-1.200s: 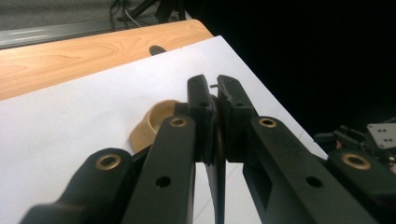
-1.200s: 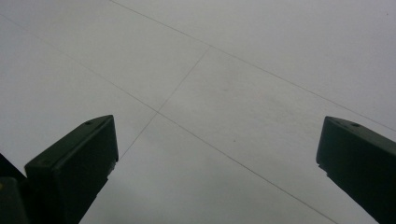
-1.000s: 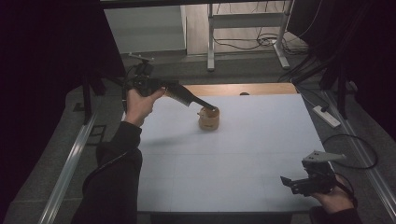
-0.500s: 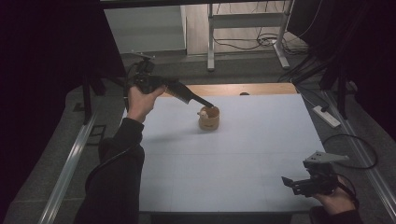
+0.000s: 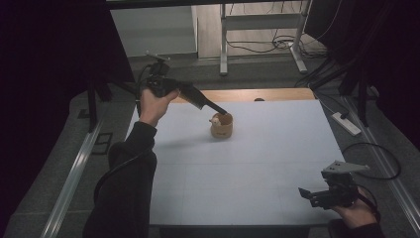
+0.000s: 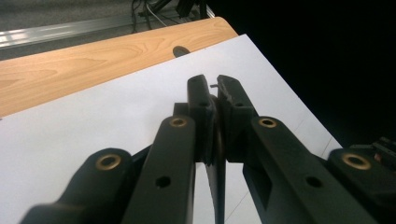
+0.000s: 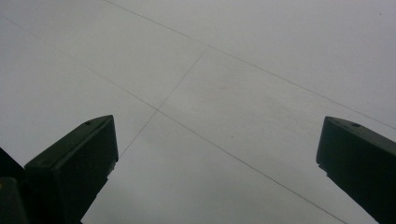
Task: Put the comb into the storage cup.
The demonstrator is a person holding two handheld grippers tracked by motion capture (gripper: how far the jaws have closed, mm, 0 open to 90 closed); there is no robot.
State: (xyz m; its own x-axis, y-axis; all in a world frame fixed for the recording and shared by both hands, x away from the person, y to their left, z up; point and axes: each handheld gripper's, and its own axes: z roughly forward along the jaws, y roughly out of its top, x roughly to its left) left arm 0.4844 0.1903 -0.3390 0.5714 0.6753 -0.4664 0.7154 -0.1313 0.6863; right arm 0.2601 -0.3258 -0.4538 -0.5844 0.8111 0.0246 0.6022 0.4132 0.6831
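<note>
White, flat surface point(image 5: 247, 173) lies mostly bare. Near its far edge stands a small round tan wooden cup point(image 5: 221, 126); the left claw point(image 5: 221, 111), pinched shut, hovers just above it. The right claw point(image 5: 306, 193) gapes wide at the near right corner.

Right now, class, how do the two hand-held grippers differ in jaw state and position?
The left hand-held gripper has its jaws shut, while the right hand-held gripper has them wide apart. The left is raised at the far side, tips above the wooden cup; the right sits low at the white table's near corner. Both have black jaws.
</note>
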